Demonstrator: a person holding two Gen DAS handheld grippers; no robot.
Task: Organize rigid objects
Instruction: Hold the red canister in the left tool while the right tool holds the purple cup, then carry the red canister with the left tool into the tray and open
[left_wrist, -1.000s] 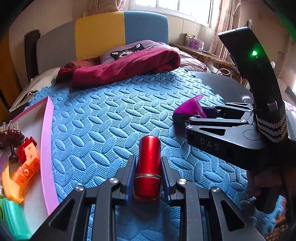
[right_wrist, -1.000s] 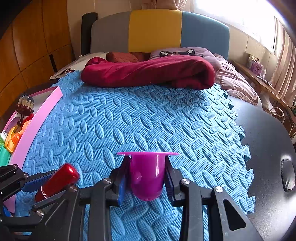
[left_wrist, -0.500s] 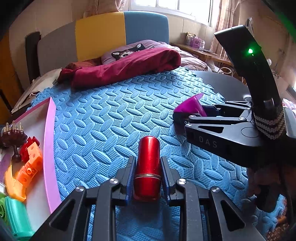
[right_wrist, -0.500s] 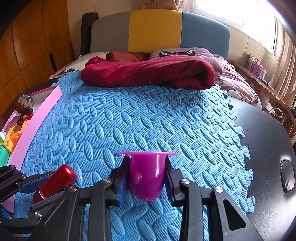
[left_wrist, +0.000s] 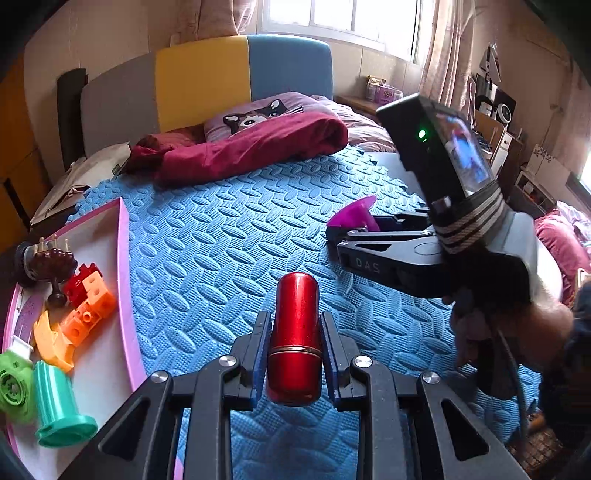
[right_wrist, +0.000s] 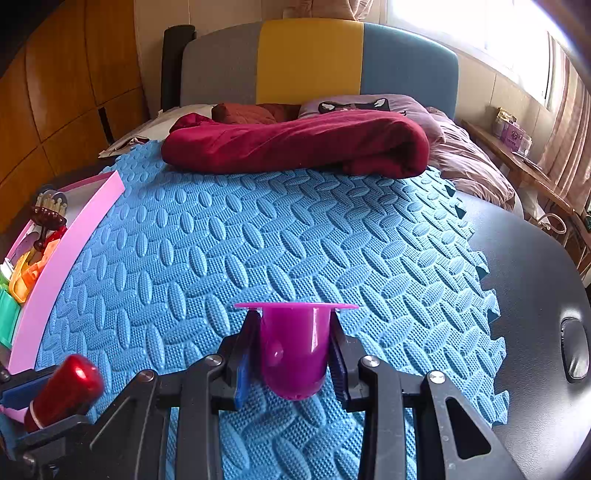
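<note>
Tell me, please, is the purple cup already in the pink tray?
No. The purple cup is clamped in the right gripper, away from the pink tray.

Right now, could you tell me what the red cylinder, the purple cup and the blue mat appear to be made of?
Red cylinder: probably anodized or lacquered metal, given its glossy sheen, sharp highlights and a thin seam ring. Purple cup: likely moulded plastic, smooth and shiny with a thin flared rim. Blue mat: apparently soft foam, matte with embossed ovals and puzzle-cut edges.
</note>
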